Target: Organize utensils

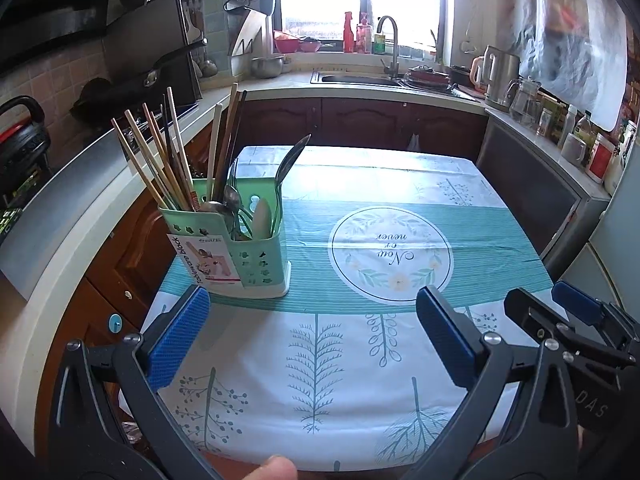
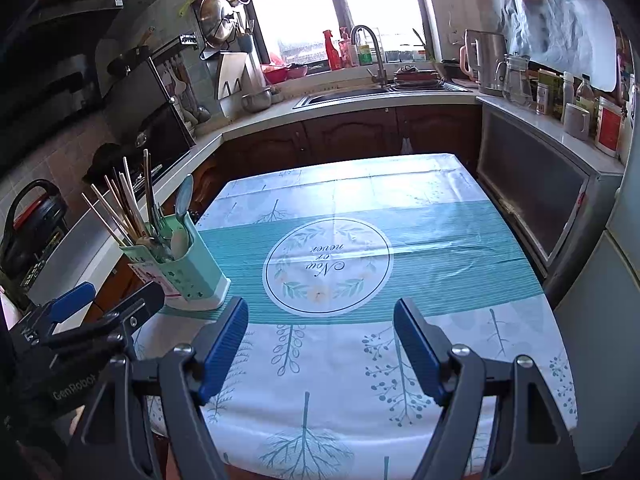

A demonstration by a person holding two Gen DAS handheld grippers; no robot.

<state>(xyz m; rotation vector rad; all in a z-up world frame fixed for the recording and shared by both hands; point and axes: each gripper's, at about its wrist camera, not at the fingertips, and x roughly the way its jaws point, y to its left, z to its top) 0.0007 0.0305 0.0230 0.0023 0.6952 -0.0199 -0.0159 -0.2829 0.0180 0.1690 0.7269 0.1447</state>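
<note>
A green plastic utensil holder (image 1: 256,256) stands upright at the table's left side, also in the right wrist view (image 2: 188,276). Its back compartment holds several chopsticks (image 1: 160,160); its front compartments hold spoons (image 1: 290,160) and forks. My left gripper (image 1: 312,336) is open and empty, above the table's near edge, just in front and to the right of the holder. My right gripper (image 2: 320,340) is open and empty, to the right of the left one, over the near middle of the table. It also shows at the right of the left wrist view (image 1: 548,304).
The table carries a white and teal cloth (image 2: 440,272) with a round emblem (image 1: 390,254). Kitchen counters run along the left and back, with a sink (image 2: 344,96), a kettle (image 2: 486,62) and jars. A steel cabinet (image 2: 532,200) stands close to the table's right edge.
</note>
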